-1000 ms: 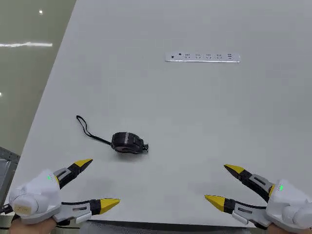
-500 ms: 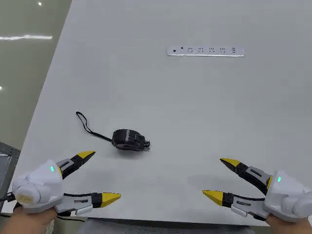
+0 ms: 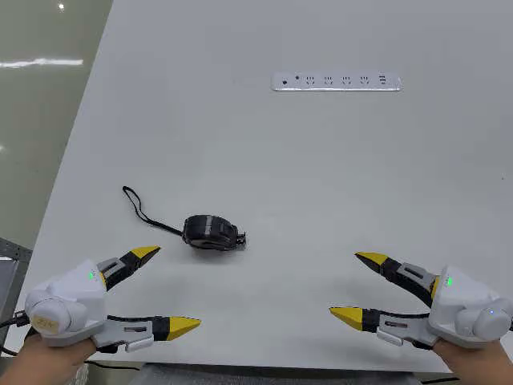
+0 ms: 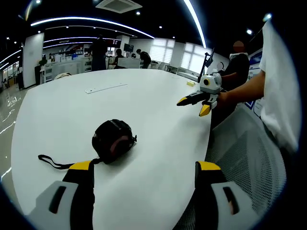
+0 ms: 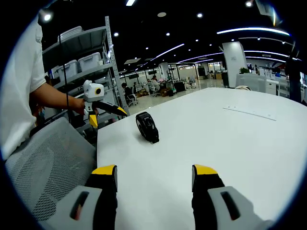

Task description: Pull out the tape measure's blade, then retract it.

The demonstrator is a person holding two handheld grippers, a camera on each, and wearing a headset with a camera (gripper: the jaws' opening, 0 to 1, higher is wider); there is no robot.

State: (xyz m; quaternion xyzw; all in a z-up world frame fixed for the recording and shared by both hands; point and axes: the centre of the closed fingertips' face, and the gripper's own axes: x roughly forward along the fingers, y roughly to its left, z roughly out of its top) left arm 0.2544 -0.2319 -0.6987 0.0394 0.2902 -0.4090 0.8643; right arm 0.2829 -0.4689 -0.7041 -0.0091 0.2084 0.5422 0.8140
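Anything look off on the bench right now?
Nothing stands out. The tape measure lies on the white table with its blade in and its strap trailing loose; the power strip sits flat farther back. The left hand-held gripper and right hand-held gripper are open, apart from it.

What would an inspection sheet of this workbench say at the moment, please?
Surface: white table, plain and smooth, with no marks seen.
Job's things: black tape measure lying on the table, blade apparently fully in; its wrist strap trails away from the case.
Clutter: white power strip at the far side, nothing plugged in.
Grippers: left gripper and right gripper both open, holding nothing, near the table's front edge, apart from the tape measure.
Cables: nothing seen.
Surroundings: glossy floor beside the table; shelving with storage boxes and a mesh chair behind the person; open office beyond.
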